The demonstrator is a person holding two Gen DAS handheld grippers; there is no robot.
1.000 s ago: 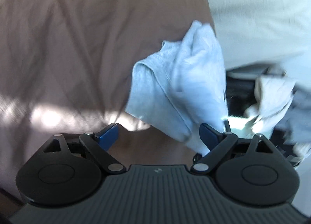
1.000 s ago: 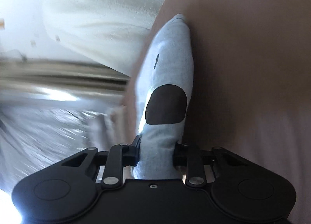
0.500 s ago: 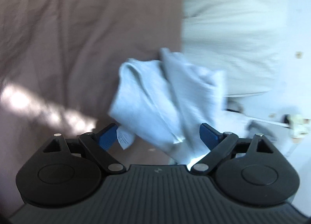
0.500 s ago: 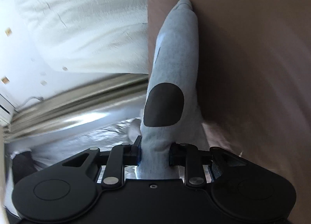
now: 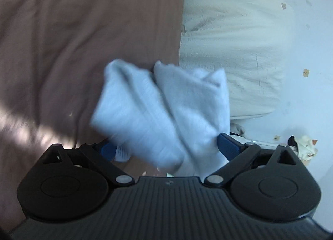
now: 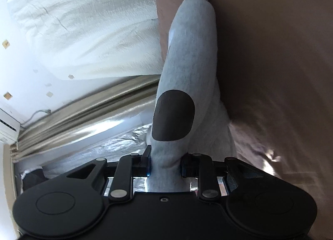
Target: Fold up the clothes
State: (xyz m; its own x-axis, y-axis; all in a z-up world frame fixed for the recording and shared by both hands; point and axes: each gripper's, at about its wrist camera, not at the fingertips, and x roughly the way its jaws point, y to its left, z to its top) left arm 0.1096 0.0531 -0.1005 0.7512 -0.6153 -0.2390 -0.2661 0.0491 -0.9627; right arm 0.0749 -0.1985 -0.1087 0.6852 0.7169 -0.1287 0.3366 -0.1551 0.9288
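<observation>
In the left wrist view the left tongs (image 5: 166, 148) are pointing nearly level over the brown bed sheet (image 5: 72, 42), tilted slightly down. Their blue pads are standing wide apart and have just been opening further, with a bunched, motion-blurred, pale blue-grey garment (image 5: 162, 111) hanging between them; it is brushing the right pad (image 5: 226, 146), but the pads are not pressing on it. A white pillow (image 5: 235, 52) is lying to the right of the sheet, against a pale wall. In the right wrist view the right tongs (image 6: 165, 164) are also pointing almost level, rolled so the bed appears tipped on its side, and they are clamping narrowly on the garment (image 6: 191, 57), which is stretching away from the pads in a long band. Only this view is showing the dark oval patch (image 6: 173, 118) on the cloth, and shiny, silvery curtain fabric (image 6: 83, 113) below the pillow (image 6: 83, 27).
</observation>
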